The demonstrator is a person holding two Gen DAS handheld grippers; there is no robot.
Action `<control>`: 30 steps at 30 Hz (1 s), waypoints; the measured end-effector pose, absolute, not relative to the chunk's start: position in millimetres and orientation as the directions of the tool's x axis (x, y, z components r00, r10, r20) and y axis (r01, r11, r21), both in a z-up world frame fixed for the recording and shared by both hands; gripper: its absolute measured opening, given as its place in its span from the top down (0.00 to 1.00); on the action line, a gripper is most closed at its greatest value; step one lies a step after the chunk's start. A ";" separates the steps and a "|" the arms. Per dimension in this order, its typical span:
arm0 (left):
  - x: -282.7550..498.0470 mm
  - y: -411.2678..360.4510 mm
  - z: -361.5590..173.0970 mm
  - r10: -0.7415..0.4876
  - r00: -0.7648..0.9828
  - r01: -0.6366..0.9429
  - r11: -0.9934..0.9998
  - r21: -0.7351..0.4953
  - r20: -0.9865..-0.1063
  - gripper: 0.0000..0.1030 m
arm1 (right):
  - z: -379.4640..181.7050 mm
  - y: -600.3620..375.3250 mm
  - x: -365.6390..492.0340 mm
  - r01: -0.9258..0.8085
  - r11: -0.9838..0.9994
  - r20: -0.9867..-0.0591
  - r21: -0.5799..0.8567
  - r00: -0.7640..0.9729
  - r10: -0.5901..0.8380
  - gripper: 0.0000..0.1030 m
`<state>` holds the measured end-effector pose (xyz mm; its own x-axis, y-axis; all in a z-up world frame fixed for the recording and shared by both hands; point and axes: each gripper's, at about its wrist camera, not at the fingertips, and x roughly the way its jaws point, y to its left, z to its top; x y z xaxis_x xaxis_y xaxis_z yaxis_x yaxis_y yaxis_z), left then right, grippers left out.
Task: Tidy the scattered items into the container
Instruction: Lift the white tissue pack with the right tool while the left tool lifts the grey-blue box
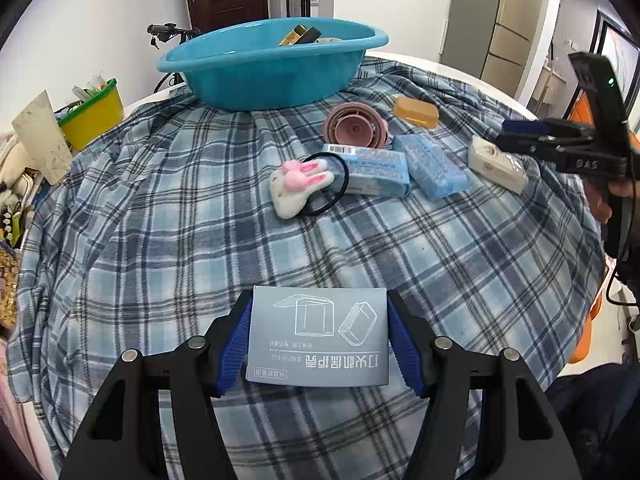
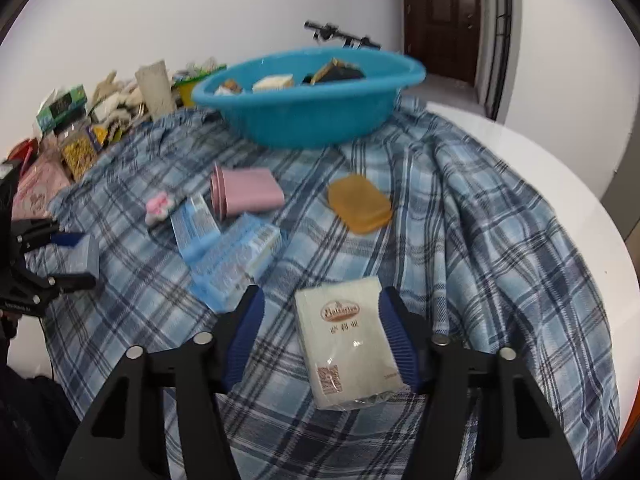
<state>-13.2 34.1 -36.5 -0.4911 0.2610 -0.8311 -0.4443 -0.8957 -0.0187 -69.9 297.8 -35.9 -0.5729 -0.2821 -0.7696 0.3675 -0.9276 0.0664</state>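
Observation:
A blue basin with several items inside stands at the far side of the plaid cloth. My left gripper is shut on a flat grey printed box, both pads against its sides. My right gripper straddles a white wrapped packet; its right pad touches the packet, while the left pad stands apart from it. A pink cup, an amber soap box, two blue packs and a bunny hair tie lie between grippers and basin.
The plaid cloth covers a round white table, its edge bare on the right. A yellow-green bin and a heap of packets crowd the left edge. A bicycle handlebar shows behind the basin.

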 end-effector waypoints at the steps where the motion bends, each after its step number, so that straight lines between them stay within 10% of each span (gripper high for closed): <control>1: -13.8 35.8 -36.9 0.266 -0.489 -0.447 -0.894 -0.023 -0.831 0.36 | -38.9 298.3 -70.7 0.369 -0.928 -0.779 0.049 -0.567 -0.266 0.46; 22: -18.0 49.5 -42.8 0.292 -0.465 -0.469 -0.882 -0.046 -0.836 0.36 | -61.4 308.0 -74.0 0.371 -0.929 -0.828 0.013 -0.517 -0.218 0.32; 30: -18.1 49.9 -43.4 0.294 -0.462 -0.472 -0.880 -0.049 -0.837 0.36 | -51.7 299.3 -63.2 0.388 -0.922 -0.814 0.012 -0.532 -0.234 0.51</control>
<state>-18.1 49.9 -43.4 -0.4617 0.2944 -0.8367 -0.4718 -0.8803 -0.0495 -63.2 299.3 -51.7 -0.5323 -0.2343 -0.8135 0.3878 -0.9217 0.0116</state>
